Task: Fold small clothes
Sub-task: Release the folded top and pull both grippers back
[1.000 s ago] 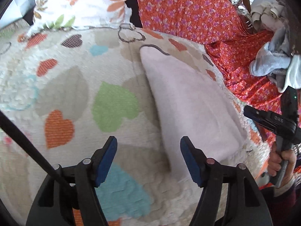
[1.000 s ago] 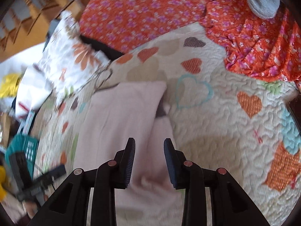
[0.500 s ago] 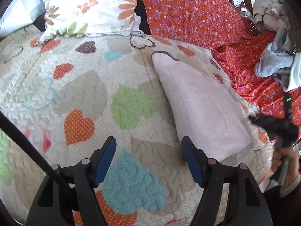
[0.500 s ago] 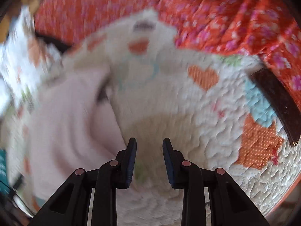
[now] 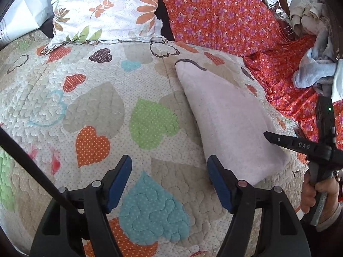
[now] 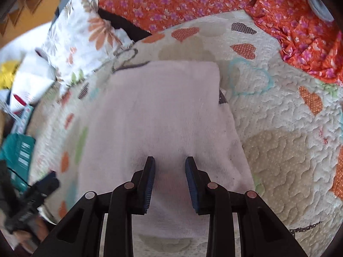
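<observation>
A pale pink folded garment (image 5: pixel 231 117) lies flat on the heart-patterned quilt (image 5: pixel 96 107). My left gripper (image 5: pixel 169 160) hangs open above the bare quilt, just left of the garment's near corner, with nothing between its blue pads. In the right wrist view the garment (image 6: pixel 163 111) fills the middle. My right gripper (image 6: pixel 170 162) is low over its near part, jaws a short way apart and no cloth pinched between them. A hand (image 5: pixel 315 192) grips the right gripper's handle at the right edge of the left wrist view.
A white floral pillow (image 5: pixel 107 10) and an orange flowered cloth (image 5: pixel 225 17) border the quilt at the back. A heap of grey and pale blue clothes (image 5: pixel 310 72) lies at the far right. A small dark piece (image 6: pixel 223 99) peeks out beside the garment. A teal basket (image 6: pixel 17 152) stands beyond the quilt.
The right gripper swung off the garment's right side onto the bare quilt, then came back over the garment's middle. The left gripper's view shifted slightly back, showing more pillow.
</observation>
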Demonstrator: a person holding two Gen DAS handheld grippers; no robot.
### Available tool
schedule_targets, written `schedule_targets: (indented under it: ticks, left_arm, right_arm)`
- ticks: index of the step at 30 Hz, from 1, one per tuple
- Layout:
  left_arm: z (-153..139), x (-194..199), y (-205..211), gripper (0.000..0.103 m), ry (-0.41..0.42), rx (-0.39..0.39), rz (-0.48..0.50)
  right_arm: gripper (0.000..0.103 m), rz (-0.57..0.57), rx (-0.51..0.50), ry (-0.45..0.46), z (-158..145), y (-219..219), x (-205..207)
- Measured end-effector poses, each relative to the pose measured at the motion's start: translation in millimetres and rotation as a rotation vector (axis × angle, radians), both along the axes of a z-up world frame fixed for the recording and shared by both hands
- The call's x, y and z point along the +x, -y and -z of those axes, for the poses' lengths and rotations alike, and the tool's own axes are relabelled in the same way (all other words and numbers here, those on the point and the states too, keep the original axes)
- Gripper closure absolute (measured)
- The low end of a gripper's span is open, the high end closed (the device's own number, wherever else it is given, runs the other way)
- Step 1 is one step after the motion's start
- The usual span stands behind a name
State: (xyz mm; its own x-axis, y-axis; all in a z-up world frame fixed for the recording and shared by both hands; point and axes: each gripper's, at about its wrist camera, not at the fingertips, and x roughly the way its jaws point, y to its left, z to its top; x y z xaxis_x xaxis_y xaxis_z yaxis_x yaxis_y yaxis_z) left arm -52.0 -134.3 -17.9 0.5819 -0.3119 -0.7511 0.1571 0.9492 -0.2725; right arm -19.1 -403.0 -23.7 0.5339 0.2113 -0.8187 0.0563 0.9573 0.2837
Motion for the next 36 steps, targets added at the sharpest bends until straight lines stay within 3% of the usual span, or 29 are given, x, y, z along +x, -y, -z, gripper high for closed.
schedule_targets:
  ticks: [3, 10, 12, 15, 24, 30, 36]
  left_arm:
    - [7, 4, 1, 0.031, -0.025, 0.007, -0.003]
    - [24, 10, 5, 0.031, -0.076, 0.05, -0.019]
    - [31, 11, 4, 0.031, -0.093, 0.072, -0.025]
    - [40, 14, 2, 0.031, -0.115, 0.108, -0.043]
    - [46, 10, 16, 0.021, -0.054, 0.239, -0.015]
    - [48, 13, 9, 0.014, -0.063, 0.207, -0.043]
    - [50, 13, 10, 0.009, -0.041, 0.221, -0.04]
  right_arm:
    - [0.067, -0.011, -0.038, 0.002, 1, -4, 6]
    - [0.065, 0.011, 0.005, 0.005, -9, 8, 1]
    - [0.064, 0.049, -0.001, 0.045, -23, 13, -7]
    - [0.056, 0.094, -0.016, 0.105, -41, 19, -22]
    - [0.053, 0.106, -0.072, 0.108, -41, 15, -27]
    - [0.05, 0.148, -0.048, 0.109, -38, 23, -28]
    - [0.05, 0.207, 0.08, 0.075, -31, 42, -25]
